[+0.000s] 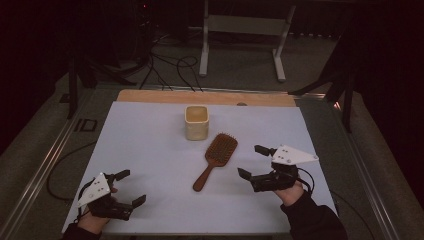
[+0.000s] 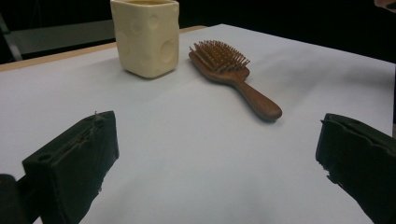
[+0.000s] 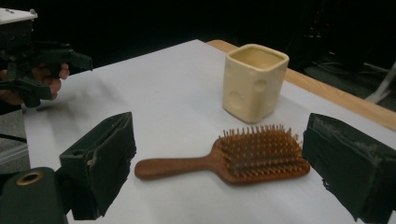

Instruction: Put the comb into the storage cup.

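Your left gripper and right gripper hover with jaws spread wide, empty. Between them the wooden paddle hairbrush lies bristles up on the smooth white sheet; just beyond stands a cream, dimpled square cup.

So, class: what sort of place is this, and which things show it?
Probably a lab or recording setup: a table under a white sheet, cables on the floor, a metal stand, dark surroundings.
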The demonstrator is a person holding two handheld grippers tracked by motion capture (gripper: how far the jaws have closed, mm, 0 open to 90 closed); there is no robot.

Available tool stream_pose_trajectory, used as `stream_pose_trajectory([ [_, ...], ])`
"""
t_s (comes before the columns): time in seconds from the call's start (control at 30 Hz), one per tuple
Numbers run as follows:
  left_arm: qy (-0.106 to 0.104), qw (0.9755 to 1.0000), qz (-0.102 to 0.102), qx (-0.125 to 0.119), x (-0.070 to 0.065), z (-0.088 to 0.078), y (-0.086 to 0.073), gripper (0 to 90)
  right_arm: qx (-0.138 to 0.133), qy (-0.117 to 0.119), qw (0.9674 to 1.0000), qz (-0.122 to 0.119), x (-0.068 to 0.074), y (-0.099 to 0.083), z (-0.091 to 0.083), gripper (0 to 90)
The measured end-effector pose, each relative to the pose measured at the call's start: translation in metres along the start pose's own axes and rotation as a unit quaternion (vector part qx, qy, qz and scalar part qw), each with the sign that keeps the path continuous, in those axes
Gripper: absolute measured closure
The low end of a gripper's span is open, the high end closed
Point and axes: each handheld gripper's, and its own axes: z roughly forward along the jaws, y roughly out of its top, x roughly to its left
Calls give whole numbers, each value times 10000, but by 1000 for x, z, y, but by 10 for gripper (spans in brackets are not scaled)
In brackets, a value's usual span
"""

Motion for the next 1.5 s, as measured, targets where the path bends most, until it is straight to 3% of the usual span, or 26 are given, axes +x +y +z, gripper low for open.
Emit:
stream_pose_trajectory([
  [0.6,-13,10000,5,-16,0,0,0,1,146,416,9990,-95,7,26,51,96],
  [1.5,-56,10000,6,-32,-1,0,0,1,651,1019,9926,-52,23,23,123,117],
])
